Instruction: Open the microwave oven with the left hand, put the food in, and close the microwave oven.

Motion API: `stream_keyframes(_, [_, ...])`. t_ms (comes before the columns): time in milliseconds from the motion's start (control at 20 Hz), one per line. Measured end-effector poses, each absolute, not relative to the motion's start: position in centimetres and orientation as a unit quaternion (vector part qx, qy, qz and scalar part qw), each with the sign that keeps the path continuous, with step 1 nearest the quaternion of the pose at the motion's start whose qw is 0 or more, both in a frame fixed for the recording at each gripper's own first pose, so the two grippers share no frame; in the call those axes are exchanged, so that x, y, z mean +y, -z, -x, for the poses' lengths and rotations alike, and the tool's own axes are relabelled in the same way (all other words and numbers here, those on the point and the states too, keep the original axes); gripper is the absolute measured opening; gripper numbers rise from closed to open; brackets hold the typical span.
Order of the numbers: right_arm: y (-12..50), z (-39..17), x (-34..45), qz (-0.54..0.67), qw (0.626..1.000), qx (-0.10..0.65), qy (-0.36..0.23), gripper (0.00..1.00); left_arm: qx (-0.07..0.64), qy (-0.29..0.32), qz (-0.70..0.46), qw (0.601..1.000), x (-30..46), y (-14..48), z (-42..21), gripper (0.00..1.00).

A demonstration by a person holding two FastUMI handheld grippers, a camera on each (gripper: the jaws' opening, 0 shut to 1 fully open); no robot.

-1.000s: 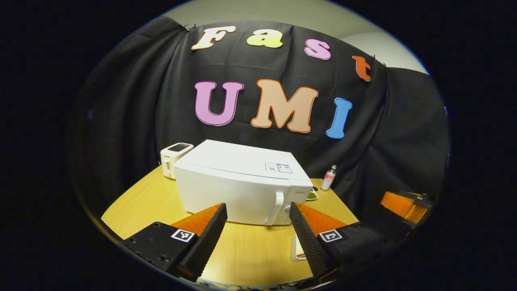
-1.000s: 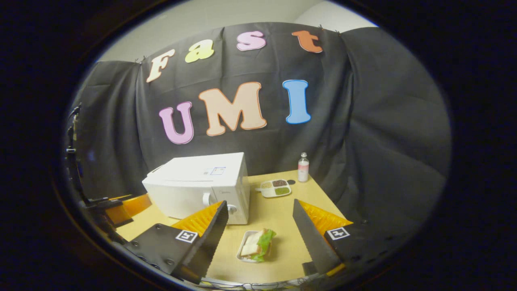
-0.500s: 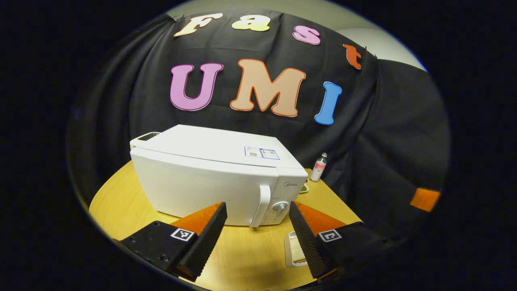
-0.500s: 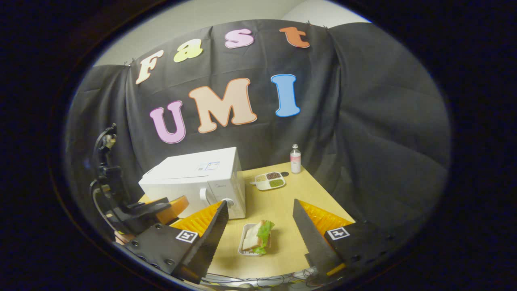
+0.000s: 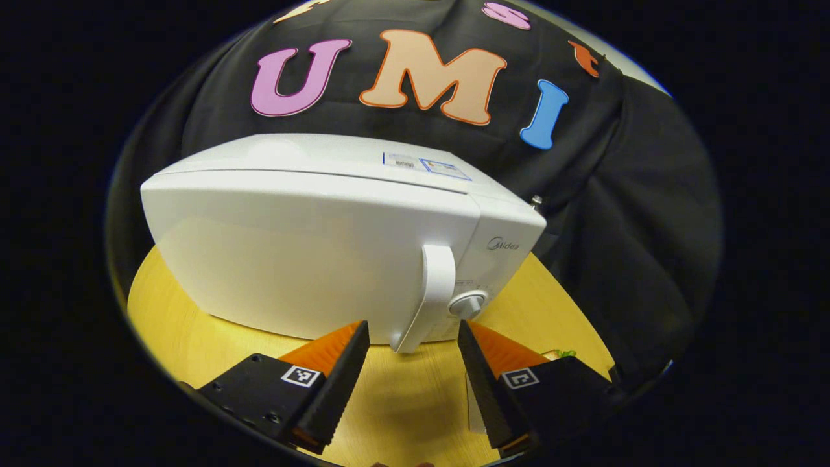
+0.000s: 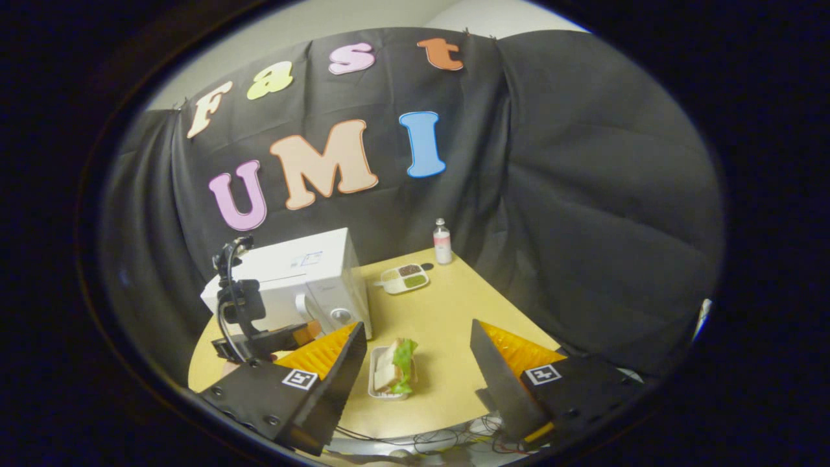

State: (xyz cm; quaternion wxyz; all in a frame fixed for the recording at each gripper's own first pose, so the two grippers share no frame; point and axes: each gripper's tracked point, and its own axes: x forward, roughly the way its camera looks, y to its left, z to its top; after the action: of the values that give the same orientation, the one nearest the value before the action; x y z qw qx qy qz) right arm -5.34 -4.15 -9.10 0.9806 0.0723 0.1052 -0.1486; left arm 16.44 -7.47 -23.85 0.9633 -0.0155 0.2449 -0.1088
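The left hand-held gripper (image 5: 410,353) is held wide open with nothing in it, just in front of the door handle (image 5: 428,295) of the white microwave oven (image 5: 324,240). The door is shut and the handle stands upright. The right hand-held gripper (image 6: 415,363) is spread wide above a small tray (image 6: 375,375) on the worktop (image 6: 447,324). A sandwich (image 6: 394,366) lies in the tray, its long side pointing away. Farther back, a divided dish (image 6: 403,279) with dark and green food and a small bottle (image 6: 442,241) are seen.

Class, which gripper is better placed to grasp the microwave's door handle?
Left. The left gripper is open just before the handle; the right gripper hovers over the sandwich.
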Motion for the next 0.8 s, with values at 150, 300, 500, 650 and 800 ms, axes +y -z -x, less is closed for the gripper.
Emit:
stream_keyframes(150, [8.9,5.4,-3.8,-0.086,0.979,0.106,0.150,0.99,0.260,0.102,0.009,0.960,-7.6,25.4,-17.8,0.84])
stream_keyframes(300, [8.8,5.0,-3.8,-0.087,0.979,0.107,0.152,0.99,0.285,0.094,-0.004,0.954,-7.5,26.9,-18.5,0.65])
stream_keyframes(500, [9.2,4.6,-3.8,-0.085,0.979,0.114,0.149,0.99,0.298,0.097,-0.012,0.950,-7.9,27.7,-19.1,0.47])
stream_keyframes(650, [9.5,4.4,-3.9,-0.086,0.979,0.117,0.145,0.99,0.300,0.089,-0.022,0.950,-8.2,27.9,-19.5,0.37])
stream_keyframes(800, [9.4,4.2,-3.9,-0.085,0.980,0.115,0.139,0.99,0.292,0.079,-0.046,0.952,-8.2,28.1,-19.6,0.33])
